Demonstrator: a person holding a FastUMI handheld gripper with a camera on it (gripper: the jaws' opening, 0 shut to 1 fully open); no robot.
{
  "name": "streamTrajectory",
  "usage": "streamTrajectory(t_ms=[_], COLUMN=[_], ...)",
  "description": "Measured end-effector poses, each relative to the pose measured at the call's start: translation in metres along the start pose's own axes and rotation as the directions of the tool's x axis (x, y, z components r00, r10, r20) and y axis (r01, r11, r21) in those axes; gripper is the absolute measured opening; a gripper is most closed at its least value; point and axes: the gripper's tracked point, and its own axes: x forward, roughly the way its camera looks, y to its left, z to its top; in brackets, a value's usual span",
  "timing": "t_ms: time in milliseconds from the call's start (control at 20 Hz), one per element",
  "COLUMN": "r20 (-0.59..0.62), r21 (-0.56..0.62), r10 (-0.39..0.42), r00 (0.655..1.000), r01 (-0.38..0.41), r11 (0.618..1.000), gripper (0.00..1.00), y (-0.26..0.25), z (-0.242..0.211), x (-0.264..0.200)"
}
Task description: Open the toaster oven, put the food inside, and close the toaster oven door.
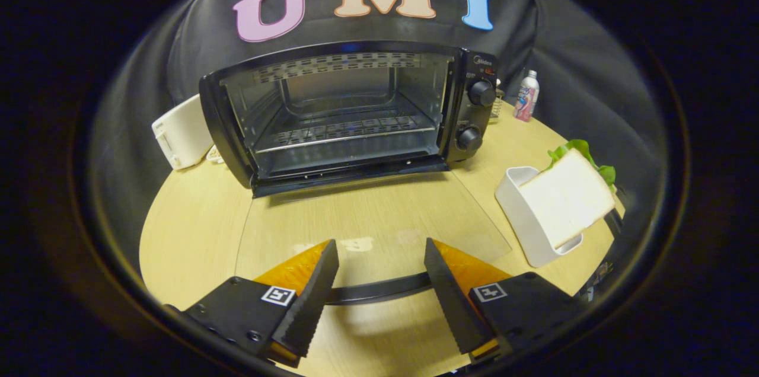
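ahead we see the toaster oven point(350, 113) open, its glass door point(367, 229) flat on the counter point(190, 229); our gripper point(379, 288) jaws released above the handle; sandwich point(566, 196) in a white holder point(522, 217), partly hidden.

A small "Midea" brand mark sits atop the control panel of the black glass-doored toaster oven point(350, 110).

single fisheye view riding on the gripper point(380, 258), looking forward and slightly down over its spread fingers, near the table point(190, 229), facing the open toaster oven point(350, 110) at the far side.
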Motion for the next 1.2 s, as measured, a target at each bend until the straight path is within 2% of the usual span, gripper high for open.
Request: streamTrajectory(t_ms=[600, 850, 1200], r20=[-0.076, -0.029, 0.143], r21=[-0.049, -0.075, 0.05], r10=[0.043, 0.034, 0.008], r00=[0.996, 0.999, 0.99], r01=[-0.047, -0.036, -0.015], r11=[0.998, 0.996, 0.999], gripper=[0.93, 0.93, 0.9], y=[-0.01, -0.064, -0.17], z=[0.01, 0.041, 0.114], x=[-0.009, -0.025, -0.056])
